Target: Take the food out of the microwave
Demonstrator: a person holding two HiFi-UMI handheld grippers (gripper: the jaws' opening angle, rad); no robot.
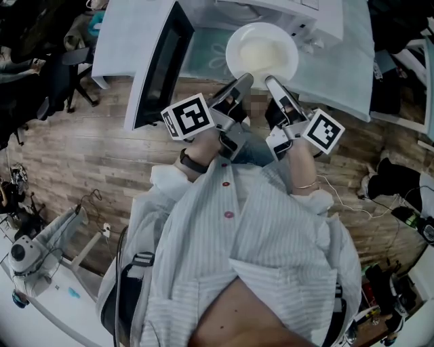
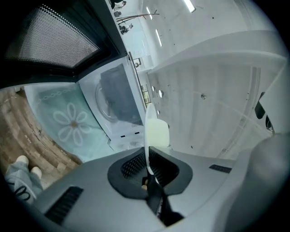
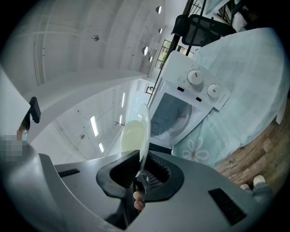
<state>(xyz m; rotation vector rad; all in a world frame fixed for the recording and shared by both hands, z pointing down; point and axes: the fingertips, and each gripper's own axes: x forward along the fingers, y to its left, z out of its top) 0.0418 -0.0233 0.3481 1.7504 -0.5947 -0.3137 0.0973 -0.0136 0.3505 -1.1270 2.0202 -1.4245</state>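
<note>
A white plate (image 1: 262, 53) with pale yellow food (image 1: 260, 54) is held in the air in front of the open white microwave (image 1: 285, 13). My left gripper (image 1: 245, 80) is shut on the plate's near-left rim and my right gripper (image 1: 271, 81) on its near-right rim. In the left gripper view the plate (image 2: 148, 136) runs edge-on between the pads of the left gripper (image 2: 148, 167), with the food (image 2: 158, 131) on its right side. The right gripper view shows the same plate (image 3: 144, 131) pinched by the right gripper (image 3: 138, 174), with the food (image 3: 131, 138) on its left face.
The microwave door (image 1: 159, 64) hangs open to the left. The microwave stands on a table with a pale blue flowered cloth (image 1: 346, 68). Below is wooden floor (image 1: 88, 149). Chairs (image 1: 47, 74) stand at far left, and cables and gear (image 1: 407, 217) lie at right.
</note>
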